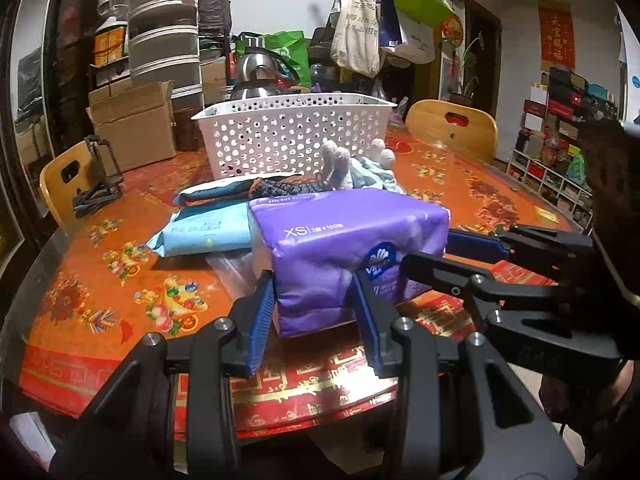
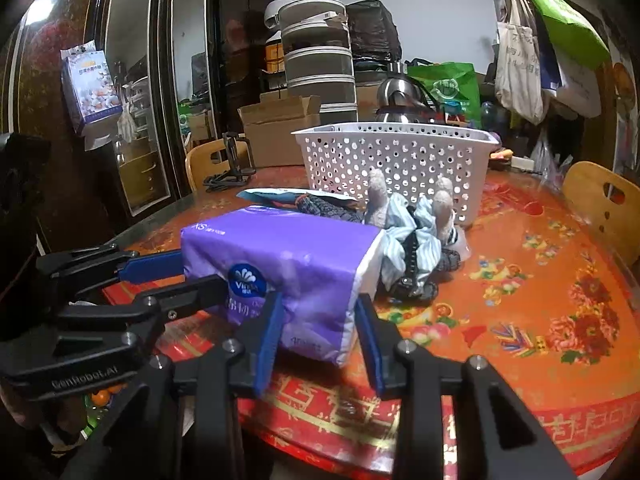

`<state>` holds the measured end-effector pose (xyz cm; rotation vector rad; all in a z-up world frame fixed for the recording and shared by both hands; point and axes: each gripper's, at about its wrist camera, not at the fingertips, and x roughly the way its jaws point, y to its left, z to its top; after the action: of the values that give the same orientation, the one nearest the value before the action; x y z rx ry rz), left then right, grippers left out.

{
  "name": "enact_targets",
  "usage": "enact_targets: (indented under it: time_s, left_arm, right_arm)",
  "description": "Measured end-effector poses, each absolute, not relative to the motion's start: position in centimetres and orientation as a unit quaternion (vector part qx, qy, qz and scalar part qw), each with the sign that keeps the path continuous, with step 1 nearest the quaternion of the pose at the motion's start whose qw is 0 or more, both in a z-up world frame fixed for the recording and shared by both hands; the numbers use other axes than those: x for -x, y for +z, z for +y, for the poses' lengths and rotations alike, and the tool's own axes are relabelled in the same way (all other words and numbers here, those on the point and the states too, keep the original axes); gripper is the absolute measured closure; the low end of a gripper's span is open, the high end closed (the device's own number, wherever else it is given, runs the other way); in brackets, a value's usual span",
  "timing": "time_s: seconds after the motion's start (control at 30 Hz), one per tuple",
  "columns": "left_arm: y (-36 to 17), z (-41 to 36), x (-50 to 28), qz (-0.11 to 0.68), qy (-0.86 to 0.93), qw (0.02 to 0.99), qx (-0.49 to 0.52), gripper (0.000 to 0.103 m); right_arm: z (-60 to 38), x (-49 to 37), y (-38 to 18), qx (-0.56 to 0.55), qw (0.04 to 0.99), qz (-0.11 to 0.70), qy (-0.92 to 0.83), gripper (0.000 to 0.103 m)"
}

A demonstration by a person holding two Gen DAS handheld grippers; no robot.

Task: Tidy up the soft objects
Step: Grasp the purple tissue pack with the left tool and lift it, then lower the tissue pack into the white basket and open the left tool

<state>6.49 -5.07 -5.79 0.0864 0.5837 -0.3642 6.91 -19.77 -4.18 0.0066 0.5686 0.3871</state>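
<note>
A purple tissue pack (image 1: 340, 248) lies on the red table; it also shows in the right wrist view (image 2: 288, 264). My left gripper (image 1: 314, 312) is shut on its near left corner, denting the wrap. My right gripper (image 2: 316, 328) is shut on its near right corner. Each gripper shows in the other's view, the right one (image 1: 452, 256) and the left one (image 2: 192, 276). Behind the pack lie a light blue wipes pack (image 1: 204, 232), a dark sock (image 1: 288, 188), a plush toy in striped cloth (image 2: 416, 224) and a white perforated basket (image 1: 292, 136).
A cardboard box (image 1: 136, 128), a black phone stand (image 1: 98, 184), a steel kettle (image 1: 256, 68) and stacked containers (image 1: 164, 40) crowd the far side. Wooden chairs (image 1: 452, 124) stand around the table. Bags hang on a rack (image 1: 360, 32).
</note>
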Motion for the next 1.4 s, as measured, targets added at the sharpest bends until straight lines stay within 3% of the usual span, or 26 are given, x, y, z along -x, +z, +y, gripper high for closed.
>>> enact_targets:
  time_s: [0.7,1.17,1.4]
  left_arm:
    - [3.2,-5.1,-12.2,0.261,-0.203,0.943,-0.026,0.067]
    - [12.4,-7.7,-29.0,0.262,-0.222,0.939,-0.022,0.067]
    - [11.0,-9.0,-38.1,0.316,-0.228,0.921,-0.002,0.066]
  right_arm:
    - [-20.6,-11.7,4.1,0.027,0.955,0.223,0.196,0.069]
    - [-23.6,-24.9,11.1,0.019,0.961,0.214,0.174,0.069]
    - [-24.5,-32.3,9.8,0.006,0.952,0.263,0.157,0.069]
